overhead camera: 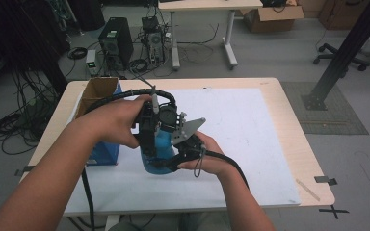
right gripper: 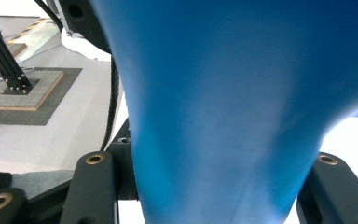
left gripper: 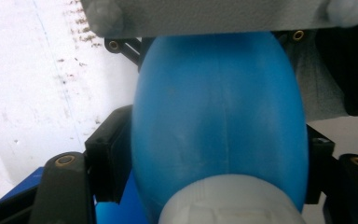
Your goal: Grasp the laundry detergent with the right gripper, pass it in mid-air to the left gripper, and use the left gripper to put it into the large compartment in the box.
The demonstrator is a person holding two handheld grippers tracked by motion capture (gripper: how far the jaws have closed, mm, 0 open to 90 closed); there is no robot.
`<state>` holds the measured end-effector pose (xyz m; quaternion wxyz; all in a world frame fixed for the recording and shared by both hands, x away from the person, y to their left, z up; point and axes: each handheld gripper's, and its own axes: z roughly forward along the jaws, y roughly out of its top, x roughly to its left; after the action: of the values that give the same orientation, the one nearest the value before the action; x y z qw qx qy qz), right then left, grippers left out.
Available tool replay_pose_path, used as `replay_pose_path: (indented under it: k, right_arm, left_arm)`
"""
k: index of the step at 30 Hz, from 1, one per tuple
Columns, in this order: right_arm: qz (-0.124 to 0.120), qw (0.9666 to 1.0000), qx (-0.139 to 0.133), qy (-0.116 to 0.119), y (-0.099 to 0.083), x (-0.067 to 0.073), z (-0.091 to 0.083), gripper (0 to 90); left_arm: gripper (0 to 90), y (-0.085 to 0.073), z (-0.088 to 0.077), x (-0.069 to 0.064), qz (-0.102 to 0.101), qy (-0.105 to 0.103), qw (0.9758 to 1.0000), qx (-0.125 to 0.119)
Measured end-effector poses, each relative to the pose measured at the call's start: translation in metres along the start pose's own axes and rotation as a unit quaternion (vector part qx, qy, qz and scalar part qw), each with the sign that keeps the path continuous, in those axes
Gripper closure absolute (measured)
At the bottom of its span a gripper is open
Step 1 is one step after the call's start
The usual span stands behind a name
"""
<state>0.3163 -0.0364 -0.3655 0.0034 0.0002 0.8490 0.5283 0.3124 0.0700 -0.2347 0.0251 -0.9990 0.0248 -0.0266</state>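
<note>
- Room: grey floor strewn with cables; a computer tower (overhead camera: 115, 42) beyond the far left corner of the tabletop; a second desk (overhead camera: 207, 6) farther back; a black frame post (overhead camera: 343, 55) standing off the right edge.
- Surface: pale wooden table (overhead camera: 289, 115) covered for the most part by a white sheet (overhead camera: 250, 139); an open cardboard box (overhead camera: 96, 94) near the far left corner; a blue box (overhead camera: 107, 154) just in front of it along the left side.
- Task thing: blue bottle (overhead camera: 160, 144), rounded body narrowing to a neck with a white cap (left gripper: 228, 200); held up above the middle of the white sheet, a little left of centre, between the two hands.
- Left gripper (overhead camera: 147, 137): comes in from the left; its own view looks along the bottle's body, a black pad (left gripper: 109, 154) flat against each flank; clamped on the bottle at its wide part.
- Right gripper (overhead camera: 176, 159): comes in from the right and below, grey three-cornered plate (overhead camera: 188, 129) on top; its own view shows the narrowing blue body squeezed between both jaws; clenched firmly on the bottle.
- The two grippers sit very close to each other, on opposite sides of the bottle.
</note>
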Motion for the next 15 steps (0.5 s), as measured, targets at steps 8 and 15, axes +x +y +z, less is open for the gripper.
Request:
replay_pose_path:
  k: [8,15]
  right_arm:
    - [-0.001,1.0,0.002,-0.003,-0.0003,0.0,-0.001,44.3]
    - [-0.004,1.0,0.005,-0.007,-0.0037,-0.0005,-0.0012,44.4]
  left_arm:
    - [37.8,0.0001,0.0009,0.0003,0.002,-0.008,1.0,-0.001]
    - [38.8,0.003,0.0041,0.0003,-0.011,-0.007,0.9999,0.003]
